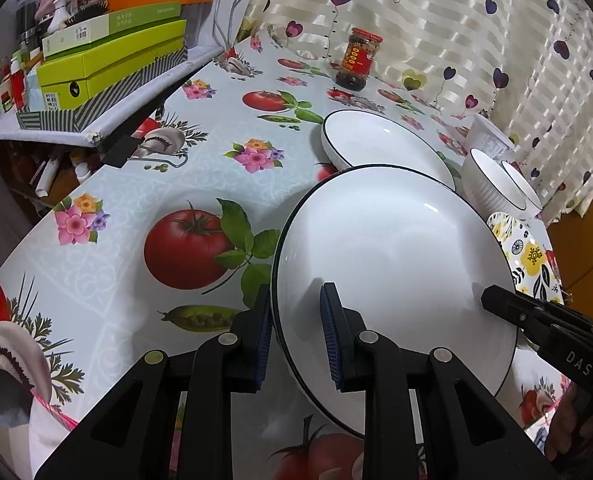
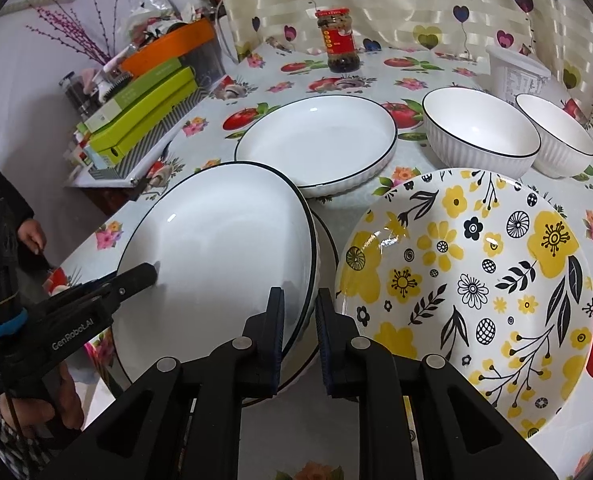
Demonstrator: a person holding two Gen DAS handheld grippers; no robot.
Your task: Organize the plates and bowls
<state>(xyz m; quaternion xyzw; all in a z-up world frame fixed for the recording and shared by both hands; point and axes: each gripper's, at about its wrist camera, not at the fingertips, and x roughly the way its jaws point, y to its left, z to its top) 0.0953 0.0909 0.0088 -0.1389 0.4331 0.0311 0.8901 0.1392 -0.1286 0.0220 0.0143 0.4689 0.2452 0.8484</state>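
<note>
Both grippers hold one white black-rimmed plate point(image 1: 392, 256), tilted above the table. My left gripper point(image 1: 296, 336) is shut on its left rim, one finger inside, one outside. My right gripper point(image 2: 299, 336) is shut on its right rim; the plate point(image 2: 220, 248) shows there with another white plate's rim point(image 2: 328, 248) under it. A second white plate point(image 2: 316, 140) lies behind. Two white ribbed bowls point(image 2: 478, 132), point(image 2: 560, 136) stand at the back right. A yellow-flowered plate point(image 2: 468, 280) lies at the right.
A red-labelled sauce jar point(image 2: 338, 40) stands at the back by the curtain. A white tub point(image 2: 516, 76) is at the back right. A shelf with green boxes point(image 2: 144, 108) and an orange tray adjoins the table's left edge.
</note>
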